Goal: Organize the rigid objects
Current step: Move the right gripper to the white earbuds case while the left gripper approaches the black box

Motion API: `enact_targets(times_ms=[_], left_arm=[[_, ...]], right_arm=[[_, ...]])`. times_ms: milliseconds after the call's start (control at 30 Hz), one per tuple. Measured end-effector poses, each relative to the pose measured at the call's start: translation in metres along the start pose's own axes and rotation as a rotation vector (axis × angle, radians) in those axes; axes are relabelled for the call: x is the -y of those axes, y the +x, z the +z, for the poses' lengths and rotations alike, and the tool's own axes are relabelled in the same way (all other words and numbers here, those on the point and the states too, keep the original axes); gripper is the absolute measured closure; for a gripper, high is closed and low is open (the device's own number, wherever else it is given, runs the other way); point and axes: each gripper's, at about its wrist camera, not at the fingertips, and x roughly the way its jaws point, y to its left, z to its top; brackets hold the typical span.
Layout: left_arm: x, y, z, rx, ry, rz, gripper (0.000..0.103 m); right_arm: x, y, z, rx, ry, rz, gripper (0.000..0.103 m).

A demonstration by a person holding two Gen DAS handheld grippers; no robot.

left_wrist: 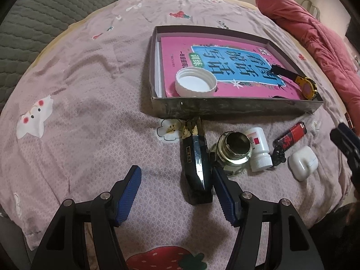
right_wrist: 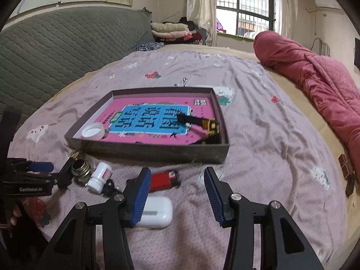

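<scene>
A shallow dark box (left_wrist: 236,108) (right_wrist: 157,151) on the bed holds a pink book (left_wrist: 225,67), a white lid (left_wrist: 195,83) (right_wrist: 93,131) and a yellow-black watch (left_wrist: 306,86) (right_wrist: 209,126). In front of it lie a black case (left_wrist: 196,164), a glass jar (left_wrist: 234,155) (right_wrist: 81,171), a white pill bottle (left_wrist: 258,150) (right_wrist: 99,177), a red lighter (left_wrist: 292,136) (right_wrist: 164,180) and a white earbud case (left_wrist: 302,163) (right_wrist: 155,211). My left gripper (left_wrist: 176,180) is open, with the black case just inside its right finger. My right gripper (right_wrist: 177,184) is open above the earbud case and lighter.
The bed has a pink patterned sheet (left_wrist: 90,112). A rolled red quilt (right_wrist: 315,85) lies along the right side. A grey padded headboard (right_wrist: 56,45) is at the left. A small brown object (right_wrist: 346,168) sits at the right bed edge.
</scene>
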Motion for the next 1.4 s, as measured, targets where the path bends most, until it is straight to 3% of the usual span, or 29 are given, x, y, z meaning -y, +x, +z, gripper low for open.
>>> enact_targets(times_ms=[367, 1100, 1400], left_arm=[[0.001, 0.008, 0.007, 0.026, -0.025, 0.009, 0.036], [0.002, 0.007, -0.001, 0.031, 0.007, 0.011, 0.036], [0.003, 0.009, 0.001, 0.031, 0.000, 0.013, 0.036]], right_arm=[[0.008, -0.012, -0.013, -0.034, 0.068, -0.001, 0.054], [-0.025, 0.000, -0.032, -0.133, -0.035, 0.059, 0.054], [-0.027, 0.016, -0.035, -0.173, -0.005, 0.086, 0.052]])
